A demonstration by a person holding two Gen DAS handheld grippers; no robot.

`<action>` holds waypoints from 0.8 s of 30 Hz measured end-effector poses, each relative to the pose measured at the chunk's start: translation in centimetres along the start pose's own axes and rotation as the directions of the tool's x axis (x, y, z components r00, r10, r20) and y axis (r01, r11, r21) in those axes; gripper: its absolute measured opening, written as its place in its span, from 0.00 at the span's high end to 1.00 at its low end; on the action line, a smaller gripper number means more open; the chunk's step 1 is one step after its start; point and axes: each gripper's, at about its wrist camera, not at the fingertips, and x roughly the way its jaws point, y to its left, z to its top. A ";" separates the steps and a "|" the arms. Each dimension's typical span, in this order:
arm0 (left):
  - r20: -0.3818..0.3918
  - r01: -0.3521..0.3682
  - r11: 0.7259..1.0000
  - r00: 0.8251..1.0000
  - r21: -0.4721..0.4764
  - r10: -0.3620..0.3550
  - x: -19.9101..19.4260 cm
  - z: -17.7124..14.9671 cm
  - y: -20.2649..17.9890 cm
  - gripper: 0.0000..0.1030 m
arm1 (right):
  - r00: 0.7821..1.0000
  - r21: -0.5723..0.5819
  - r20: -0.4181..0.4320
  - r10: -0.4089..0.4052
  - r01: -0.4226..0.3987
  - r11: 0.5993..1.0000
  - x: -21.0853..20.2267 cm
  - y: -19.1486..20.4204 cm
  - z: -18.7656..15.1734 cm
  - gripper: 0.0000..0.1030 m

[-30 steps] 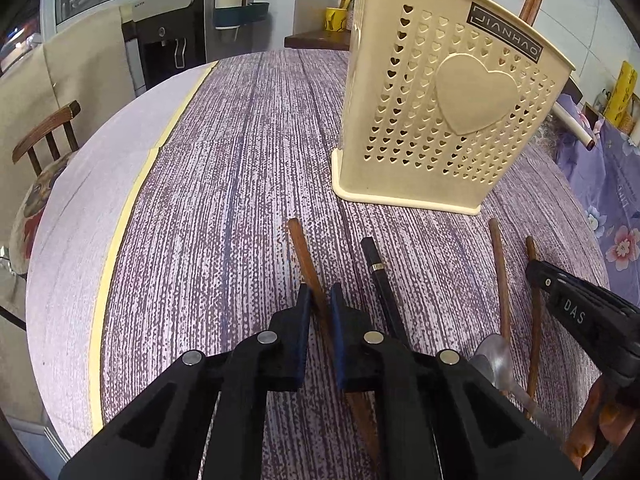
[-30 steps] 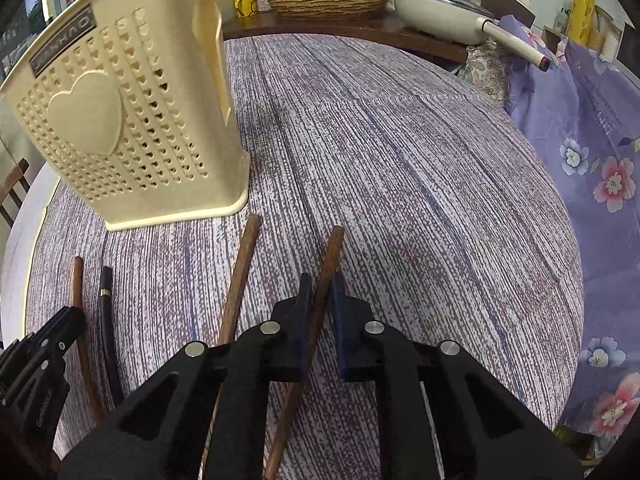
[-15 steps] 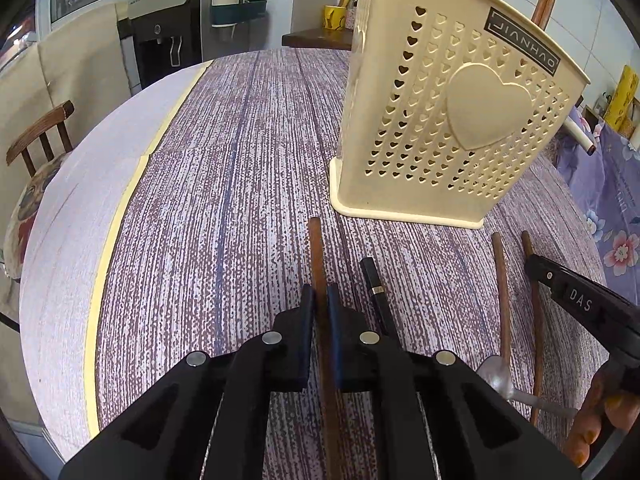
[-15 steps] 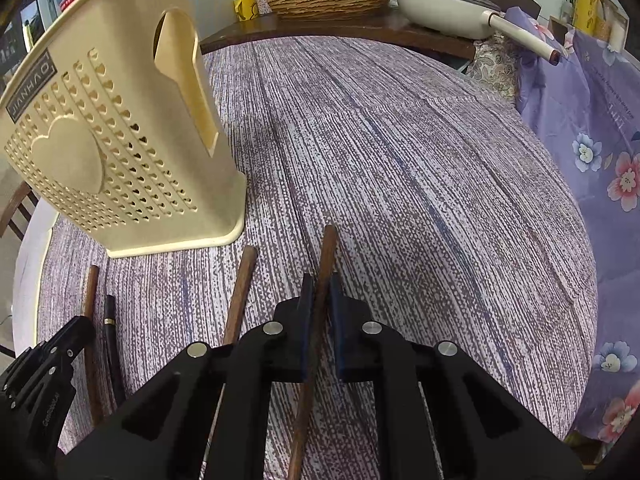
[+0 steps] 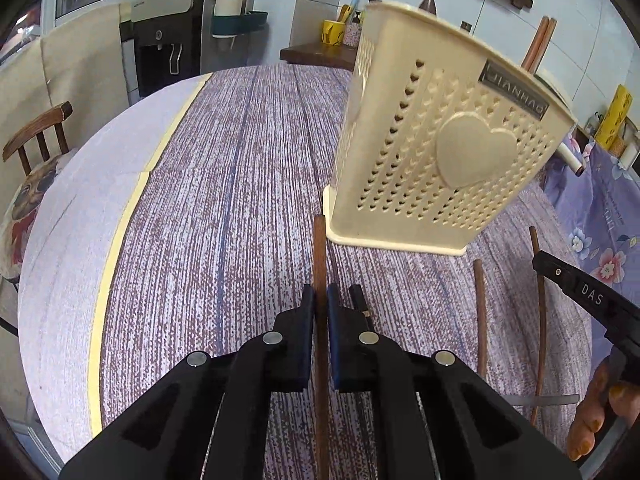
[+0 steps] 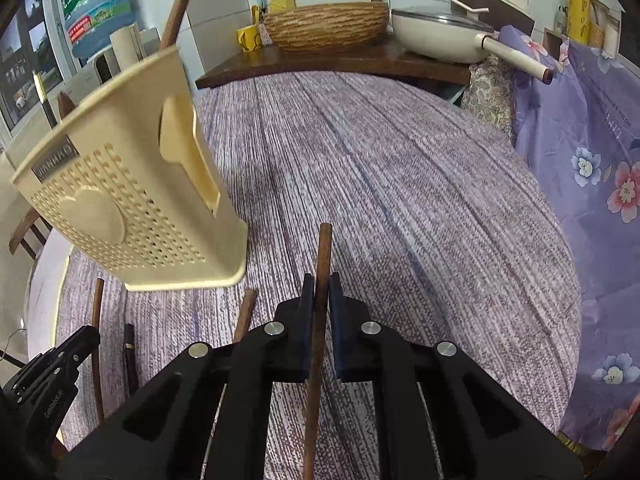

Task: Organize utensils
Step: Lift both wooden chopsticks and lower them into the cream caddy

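Already each tool is clamped on a brown chopstick, left tool (image 5: pixel 320 300) and right tool (image 6: pixel 319 289), sticks running forward along the fingers, and the cream holder (image 5: pixel 444 152) stands ahead on the desk (image 5: pixel 224 184), nearer the left.

both grippers angled down toward the tabletop. left gripper (image 5: pixel 320 300) has its jaws squeezed together on a thin brown stick (image 5: pixel 320 264) that runs straight out past the tips. right gripper (image 6: pixel 318 290) same deal, jaws pinched on its own brown stick (image 6: pixel 323 252). in the left wrist view the right gripper pokes in at the right edge, with the person's fingers (image 5: pixel 592 412) wrapped under it
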 end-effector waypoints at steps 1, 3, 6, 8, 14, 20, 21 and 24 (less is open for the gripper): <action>0.005 0.006 1.000 1.000 -0.003 -0.006 -0.2 0.1 0.1 0.93 | 1.000 0.002 0.012 0.009 -0.009 1.000 -0.4 -0.1 0.3 0.92; 0.020 0.020 1.000 1.000 -0.016 -0.019 -1.0 0.6 0.3 0.93 | 0.999 0.009 0.037 0.025 -0.025 1.000 -1.5 -0.3 0.9 0.92; 0.057 0.036 0.999 0.998 -0.030 -0.035 -2.5 1.3 0.5 0.93 | 0.996 0.004 0.076 0.042 -0.043 0.999 -3.4 -0.3 1.7 0.92; 0.087 0.045 0.999 0.995 -0.032 -0.042 -3.7 1.9 0.6 0.93 | 0.993 -0.008 0.107 0.053 -0.052 0.999 -4.8 -0.2 2.3 0.92; 0.187 0.077 0.997 0.980 -0.028 -0.070 -7.6 3.5 0.7 0.93 | 0.976 -0.044 0.197 0.087 -0.080 0.996 -9.6 -0.4 3.7 0.92; 0.247 0.080 0.997 0.966 -0.005 -0.076 -10.0 4.5 0.4 0.93 | 0.964 -0.077 0.240 0.114 -0.099 0.992 -13.1 -0.5 4.1 0.92; 0.253 0.077 0.997 0.965 -0.001 -0.074 -10.2 4.6 0.4 0.93 | 0.962 -0.079 0.242 0.124 -0.108 0.991 -13.6 -0.5 4.2 0.92; 0.263 0.074 0.997 0.962 0.003 -0.072 -10.7 4.6 0.5 0.93 | 0.957 -0.089 0.257 0.136 -0.116 0.989 -14.9 -0.5 4.2 0.92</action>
